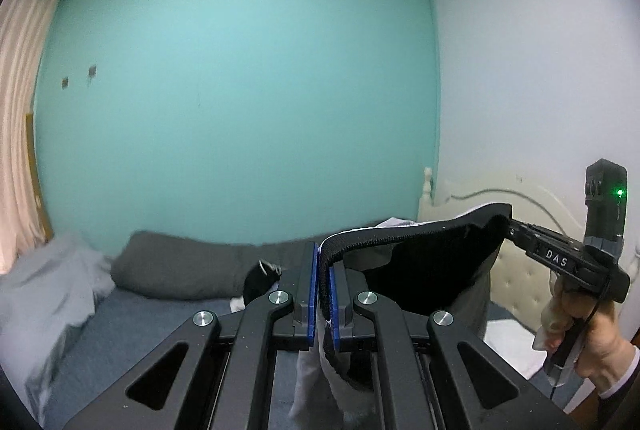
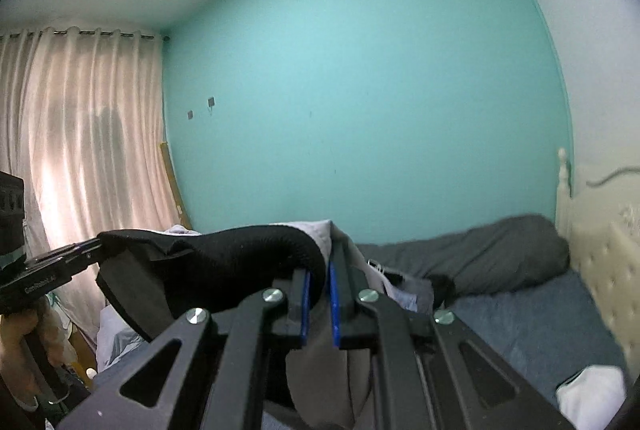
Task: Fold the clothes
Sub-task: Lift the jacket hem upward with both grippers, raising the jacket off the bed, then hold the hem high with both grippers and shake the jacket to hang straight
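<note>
Garment [image 1: 420, 262] stretched in the air between both grippers.
Left gripper [image 1: 324, 294] and right gripper [image 2: 318, 300] each pinch its waistband; it hides part of the bed [image 1: 160, 314], pillow [image 1: 188, 270] behind.

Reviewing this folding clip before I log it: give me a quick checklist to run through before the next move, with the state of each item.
1. Left gripper shut on the garment: ok, the black waistband sits between its blue pads.
2. Right gripper shut on the garment: ok, cloth is pinched between its pads.
3. Garment lifted off the bed: ok at the top edge; lower end cannot tell.
4. Waistband stretched flat between grippers: not ok, it sags and curls.
5. Landing spot on bed free: cannot tell, other clothes lie near the pillow.
</note>
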